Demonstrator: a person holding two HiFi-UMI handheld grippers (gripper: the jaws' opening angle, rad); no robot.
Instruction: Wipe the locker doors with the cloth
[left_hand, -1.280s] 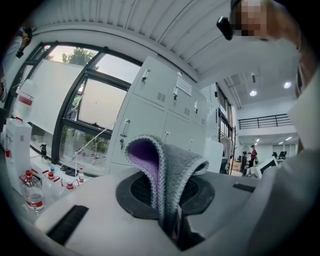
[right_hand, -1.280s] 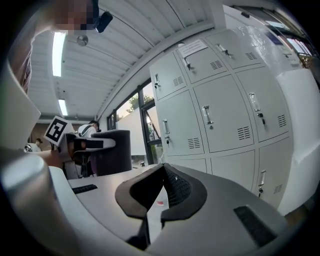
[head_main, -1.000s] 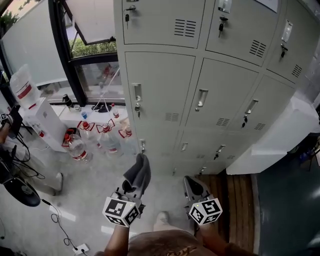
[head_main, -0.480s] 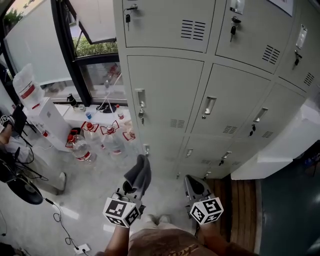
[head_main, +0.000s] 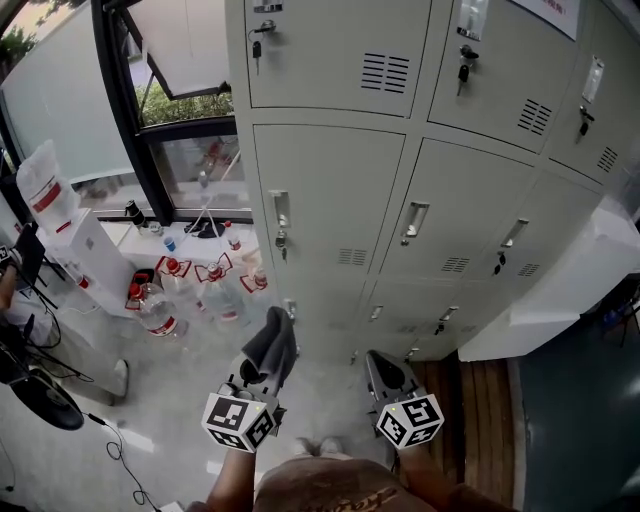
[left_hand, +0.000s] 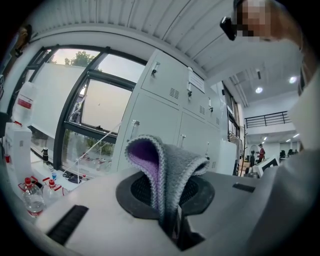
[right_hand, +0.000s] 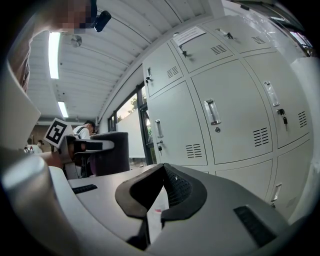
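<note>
Grey lockers (head_main: 330, 190) fill the wall ahead, their doors shut, some with keys in the locks. My left gripper (head_main: 259, 376) is held low in front of them, shut on a grey cloth (head_main: 272, 345) that sticks up out of the jaws. In the left gripper view the cloth (left_hand: 167, 167) folds over with a purple inside, pinched in my left gripper (left_hand: 172, 225). My right gripper (head_main: 383, 368) hangs beside it, apart from the lockers. Its jaws (right_hand: 152, 212) stand together with only a thin slit and hold nothing. The same lockers (right_hand: 225, 115) rise ahead in that view.
Several water bottles (head_main: 215, 285) stand on the floor under a window (head_main: 190, 100) at the left. A white water dispenser (head_main: 85, 240) and floor cables (head_main: 115, 440) lie further left. A white cabinet (head_main: 540, 290) juts out at the right, beside wooden flooring (head_main: 480, 390).
The head view has shifted a little. My left gripper and cloth rose slightly toward the lockers. The right gripper stayed about where it was.
</note>
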